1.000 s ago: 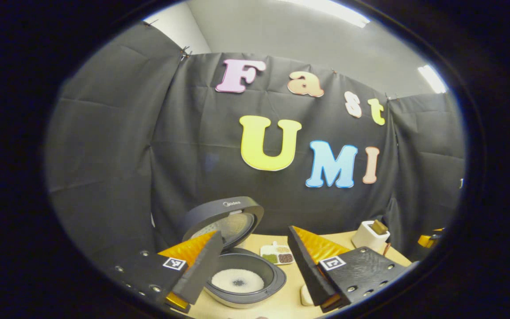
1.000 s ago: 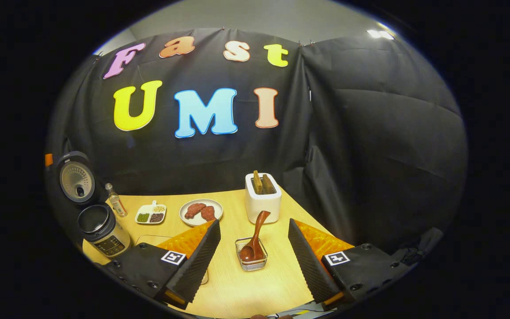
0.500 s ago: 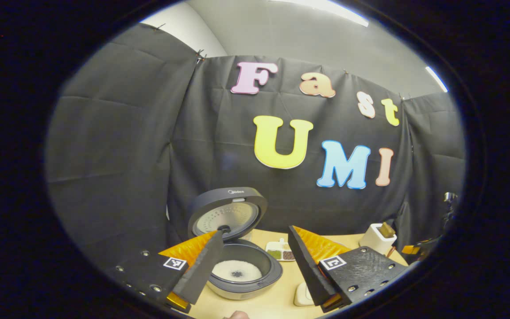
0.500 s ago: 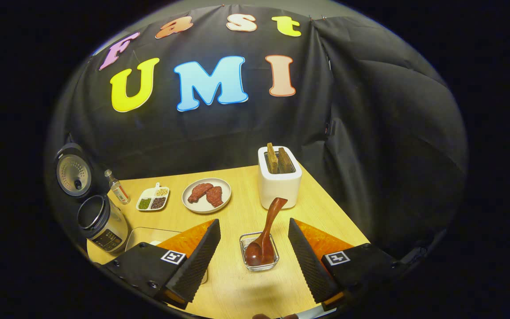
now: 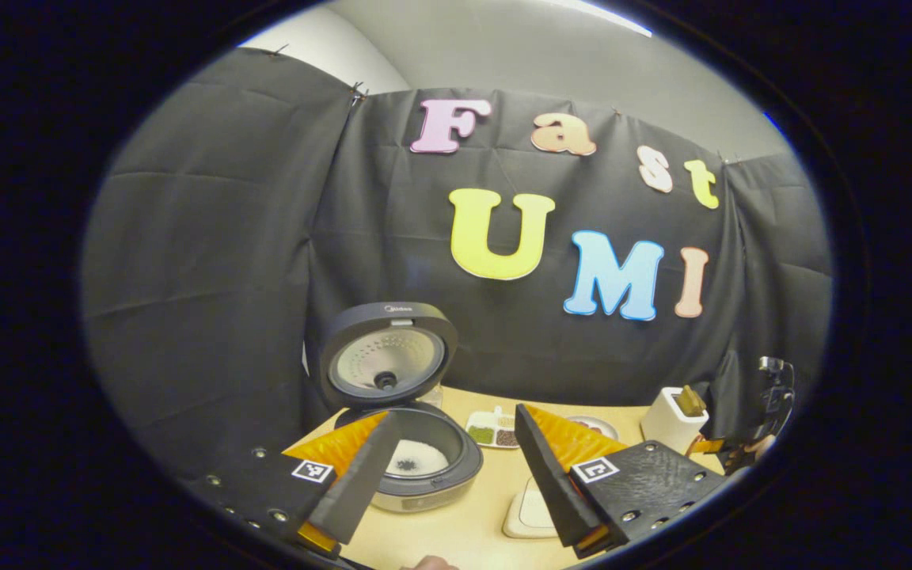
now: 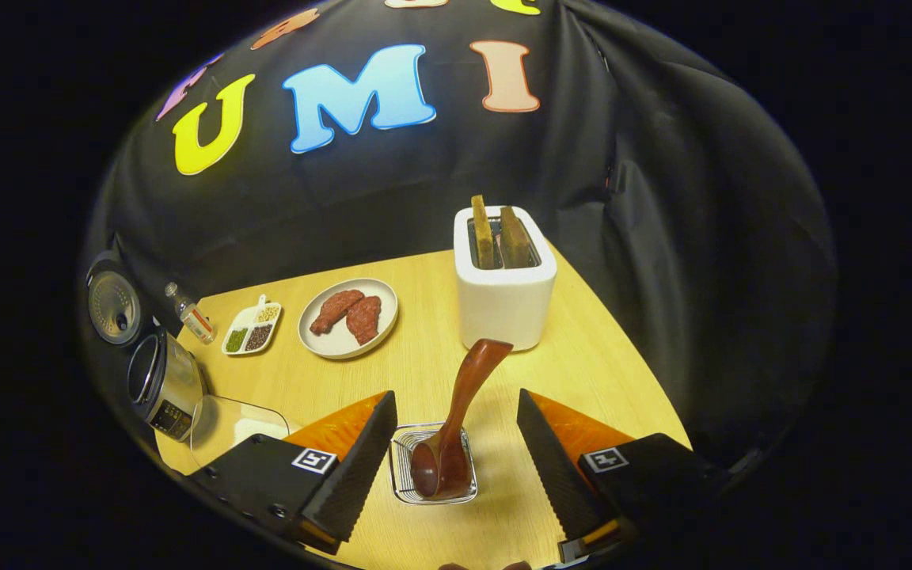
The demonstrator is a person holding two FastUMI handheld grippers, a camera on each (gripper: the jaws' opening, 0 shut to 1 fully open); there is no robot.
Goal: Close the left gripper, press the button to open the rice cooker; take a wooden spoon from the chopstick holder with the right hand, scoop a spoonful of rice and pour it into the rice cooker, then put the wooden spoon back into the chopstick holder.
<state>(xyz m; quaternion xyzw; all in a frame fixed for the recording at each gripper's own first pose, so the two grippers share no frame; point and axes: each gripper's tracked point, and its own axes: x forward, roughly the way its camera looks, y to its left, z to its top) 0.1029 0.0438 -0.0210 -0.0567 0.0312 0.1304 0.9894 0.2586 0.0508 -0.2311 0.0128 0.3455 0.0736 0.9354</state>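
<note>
The rice cooker (image 5: pixel 416 475) stands with its lid (image 5: pixel 387 366) raised and white rice in the pot. My left gripper (image 5: pixel 456 412) hovers open in front of it, holding nothing. In the right gripper view the wooden spoon (image 6: pixel 460 404) leans bowl-down in a small wire chopstick holder (image 6: pixel 402 484) on the wooden table (image 6: pixel 583 372). My right gripper (image 6: pixel 454 393) is open, one finger on each side of the spoon and holder, neither touching them. The cooker (image 6: pixel 157 381) also stands at the table's left end.
A white toaster (image 6: pixel 503 289) with two slices stands behind the spoon. A plate of meat (image 6: pixel 347 317), a divided dish (image 6: pixel 250 328) and a small bottle (image 6: pixel 187 315) sit farther back. A clear-lidded container (image 6: pixel 222 419) lies beside the cooker.
The right gripper moved forward and down, bringing the spoon and holder between its fingers. The left gripper drew back from the cooker, which now looks smaller and farther away.
</note>
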